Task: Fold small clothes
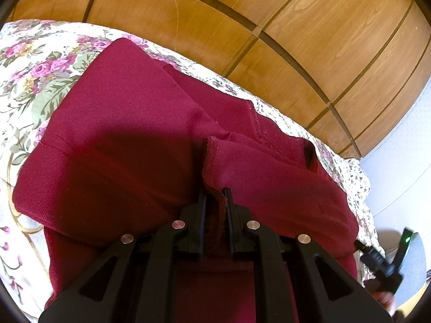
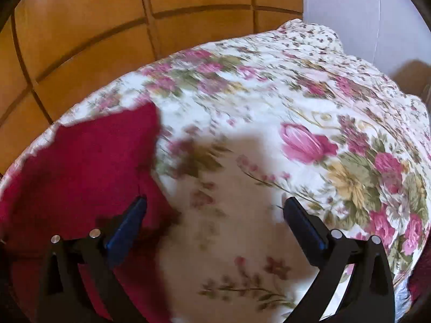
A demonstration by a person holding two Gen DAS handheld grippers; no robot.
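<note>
A dark red garment (image 1: 129,134) lies on the floral cloth, partly folded, with a stitched hem (image 1: 254,123) showing. My left gripper (image 1: 215,192) is shut on a bunched fold of the red garment and holds it just above the rest of the fabric. In the right wrist view the red garment (image 2: 89,161) lies at the left. My right gripper (image 2: 212,204) is open and empty; its left finger (image 2: 132,215) is over the garment's edge and its right finger (image 2: 301,220) is over the floral cloth.
A white cloth with pink flowers (image 2: 269,113) covers the surface. A wooden panelled wall (image 1: 242,21) stands behind it, and a pale wall (image 2: 363,13) at the right. The other gripper's black body (image 1: 382,263) shows at the left view's lower right.
</note>
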